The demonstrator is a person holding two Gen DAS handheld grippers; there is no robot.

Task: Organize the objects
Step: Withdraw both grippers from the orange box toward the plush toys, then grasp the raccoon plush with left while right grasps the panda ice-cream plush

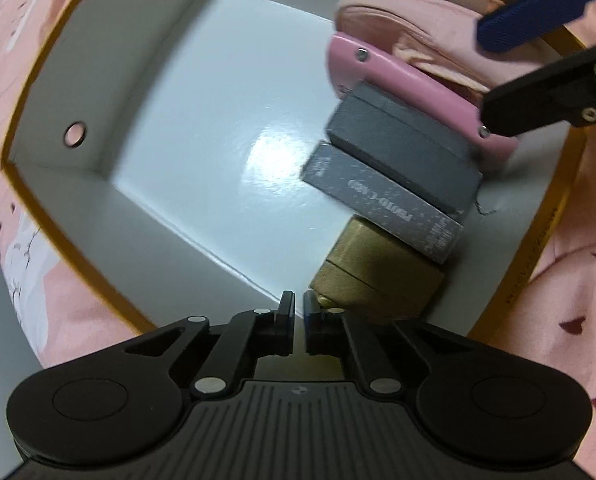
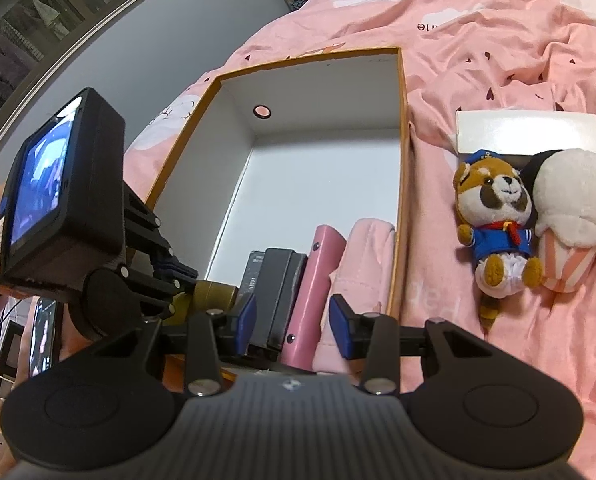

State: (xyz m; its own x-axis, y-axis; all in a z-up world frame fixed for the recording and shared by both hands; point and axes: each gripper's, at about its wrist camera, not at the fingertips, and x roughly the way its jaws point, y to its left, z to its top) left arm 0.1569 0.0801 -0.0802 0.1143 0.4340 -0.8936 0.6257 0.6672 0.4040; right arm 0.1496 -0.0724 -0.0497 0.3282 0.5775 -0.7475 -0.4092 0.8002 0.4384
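An open box [image 1: 77, 184] with orange rim and white inside lies on a pink bed; it also shows in the right wrist view [image 2: 402, 128]. Along one end stand a gold cylinder [image 1: 374, 268], a grey card box [image 1: 382, 208], a dark grey box [image 1: 402, 152], a pink case [image 1: 410, 84] and a pink cloth item [image 1: 402, 20]. My left gripper [image 1: 298, 304] is shut and empty beside the gold cylinder [image 2: 213, 294]. My right gripper [image 2: 293, 320] is open, its blue pads on either side of the dark box [image 2: 277, 292] and pink case [image 2: 318, 280], not closed on them.
A red panda plush [image 2: 494, 216] in a blue sailor suit and a white and pink plush [image 2: 574, 216] lie on the bedsheet right of the box. A white flat box [image 2: 530, 132] lies behind them. A grey wall and glass cabinet stand at the far left.
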